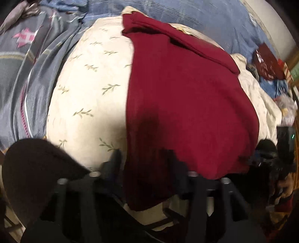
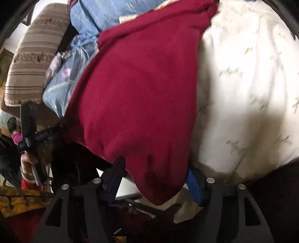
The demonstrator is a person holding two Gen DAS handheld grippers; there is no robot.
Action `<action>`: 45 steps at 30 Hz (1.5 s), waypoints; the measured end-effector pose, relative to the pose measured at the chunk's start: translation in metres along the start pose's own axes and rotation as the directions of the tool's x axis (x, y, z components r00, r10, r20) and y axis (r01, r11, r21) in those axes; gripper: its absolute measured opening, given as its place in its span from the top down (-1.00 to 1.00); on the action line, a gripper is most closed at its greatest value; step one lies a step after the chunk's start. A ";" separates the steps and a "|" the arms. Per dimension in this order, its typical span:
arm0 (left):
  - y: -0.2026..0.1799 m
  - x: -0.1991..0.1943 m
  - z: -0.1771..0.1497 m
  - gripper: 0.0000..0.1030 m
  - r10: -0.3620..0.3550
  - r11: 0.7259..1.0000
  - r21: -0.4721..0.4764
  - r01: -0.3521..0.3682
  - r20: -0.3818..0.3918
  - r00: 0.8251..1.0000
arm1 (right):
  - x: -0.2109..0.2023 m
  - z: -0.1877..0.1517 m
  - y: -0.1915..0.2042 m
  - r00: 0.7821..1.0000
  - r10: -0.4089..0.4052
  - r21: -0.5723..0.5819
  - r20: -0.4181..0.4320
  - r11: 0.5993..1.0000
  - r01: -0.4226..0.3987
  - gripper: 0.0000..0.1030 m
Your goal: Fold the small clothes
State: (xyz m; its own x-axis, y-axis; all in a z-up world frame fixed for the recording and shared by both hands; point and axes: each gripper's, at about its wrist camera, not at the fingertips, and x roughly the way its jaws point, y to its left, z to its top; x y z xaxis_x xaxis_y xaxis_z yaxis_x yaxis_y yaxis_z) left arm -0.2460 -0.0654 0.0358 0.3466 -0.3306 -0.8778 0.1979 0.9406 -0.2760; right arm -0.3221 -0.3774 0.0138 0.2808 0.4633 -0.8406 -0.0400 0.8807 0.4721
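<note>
Your two grippers each have red cloth lying between spread fingers, over a cream bedspread.

Your left gripper (image 1: 145, 160) has its fingers apart with the red garment's (image 1: 183, 97) near edge draped between them; a true grasp cannot be told. Your right gripper (image 2: 157, 168) likewise shows cloth between parted fingers, grip uncertain. The garment stretches away across the cream leaf-print bedspread (image 1: 87, 89); blue quilts (image 1: 205, 16) bunch at the far side.

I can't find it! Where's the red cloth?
The red cloth lies on the cream leafy bedsheet, filling the middle of both wrist views, its near edge between the fingers of each gripper, blue quilt beyond.
</note>
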 end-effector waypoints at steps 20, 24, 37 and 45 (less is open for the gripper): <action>-0.010 0.018 0.001 -0.21 -0.008 0.999 -0.044 0.006 -0.042 0.999 | -0.031 0.001 -0.012 0.989 0.085 -0.055 0.117 0.995 -0.079 0.72; -0.018 0.022 0.000 -0.42 0.002 0.999 -0.039 -0.003 -0.035 0.999 | -0.022 0.005 -0.009 0.991 0.082 -0.029 0.109 0.996 -0.079 0.72; -0.021 0.027 0.004 -0.57 -0.050 0.996 -0.079 0.047 -0.029 0.998 | -0.010 0.006 -0.003 0.996 0.066 -0.006 0.065 0.998 -0.066 0.48; -0.009 0.005 0.011 0.84 -0.087 0.991 -0.100 0.090 0.033 0.996 | -0.034 0.002 0.008 0.972 0.155 -0.009 0.178 0.988 -0.156 0.85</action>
State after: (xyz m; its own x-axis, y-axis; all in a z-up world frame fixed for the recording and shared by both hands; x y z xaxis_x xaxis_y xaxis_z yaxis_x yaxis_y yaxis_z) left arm -0.2359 -0.0766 0.0385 0.3577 -0.4136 -0.8372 0.1359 0.9101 -0.3915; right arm -0.3295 -0.3863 0.0464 0.4371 0.5694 -0.6962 -0.0922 0.7984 0.5951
